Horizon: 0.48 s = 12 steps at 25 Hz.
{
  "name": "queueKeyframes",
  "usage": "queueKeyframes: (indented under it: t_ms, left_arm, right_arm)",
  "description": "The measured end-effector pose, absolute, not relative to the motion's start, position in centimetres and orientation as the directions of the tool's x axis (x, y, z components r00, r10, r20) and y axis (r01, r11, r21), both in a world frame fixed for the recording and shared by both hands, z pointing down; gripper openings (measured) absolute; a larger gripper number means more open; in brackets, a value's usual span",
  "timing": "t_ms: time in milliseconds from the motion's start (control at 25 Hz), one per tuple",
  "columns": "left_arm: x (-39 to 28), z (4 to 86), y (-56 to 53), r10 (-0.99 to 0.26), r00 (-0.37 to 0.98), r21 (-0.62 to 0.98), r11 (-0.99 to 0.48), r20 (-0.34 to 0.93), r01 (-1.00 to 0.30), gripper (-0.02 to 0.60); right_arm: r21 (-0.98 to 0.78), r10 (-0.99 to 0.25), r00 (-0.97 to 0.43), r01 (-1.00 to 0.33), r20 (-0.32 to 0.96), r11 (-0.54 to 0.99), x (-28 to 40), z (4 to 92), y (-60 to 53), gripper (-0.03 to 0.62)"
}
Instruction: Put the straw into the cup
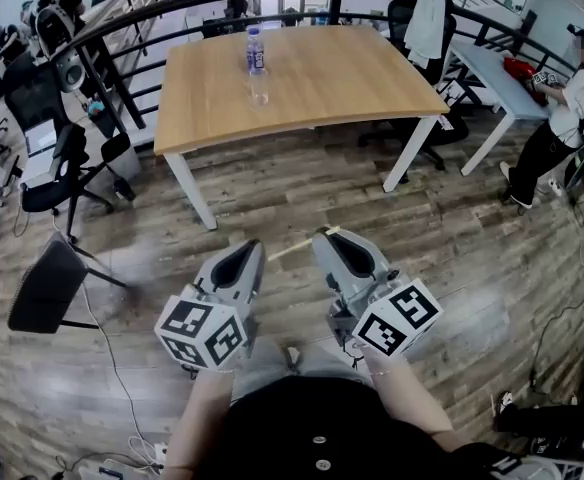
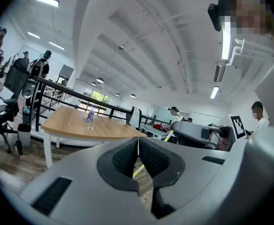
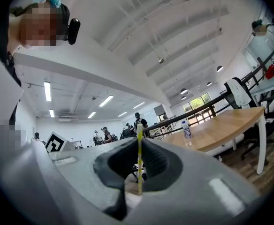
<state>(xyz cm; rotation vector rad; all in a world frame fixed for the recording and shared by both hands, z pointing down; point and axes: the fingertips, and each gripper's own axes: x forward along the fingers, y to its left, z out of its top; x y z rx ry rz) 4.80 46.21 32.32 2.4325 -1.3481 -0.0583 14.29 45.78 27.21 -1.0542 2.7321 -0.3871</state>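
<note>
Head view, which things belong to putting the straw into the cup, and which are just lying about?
For the job:
- yellow straw, clamped in the right gripper
- clear cup on the wooden table

Just lying about:
- water bottle behind the cup
- black chair at left
- white garment draped over a chair
- left gripper, shut and empty

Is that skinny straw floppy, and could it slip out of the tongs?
The straw is long and very thin, so it is probably light and a bit bendy, though it looks straight here. The right tongs pinch it at just one spot, so it might swivel or slip if bumped on the cup rim.
</note>
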Motion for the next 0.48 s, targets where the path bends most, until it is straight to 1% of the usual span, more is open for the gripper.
queueKeyframes:
  t_ms: [200,480]
  left_arm:
    - [5.8,33.4,45.2,-0.818,0.555,0.341,-0.483,0.152,-0.806,0.023]
    - [4.5,35.0,40.9,-0.816,0.55,0.375,-0.461,0.178,-0.804,0.022]
  right_arm:
    - [-0.333,-0.68,-0.731,-0.627,-0.061,0.704,14.7,28.9,44.6,0.017]
    - [-0.346,-0.703,-0.711,-0.65,-0.038,0.677,14.2,30.5,40.2,0.017]
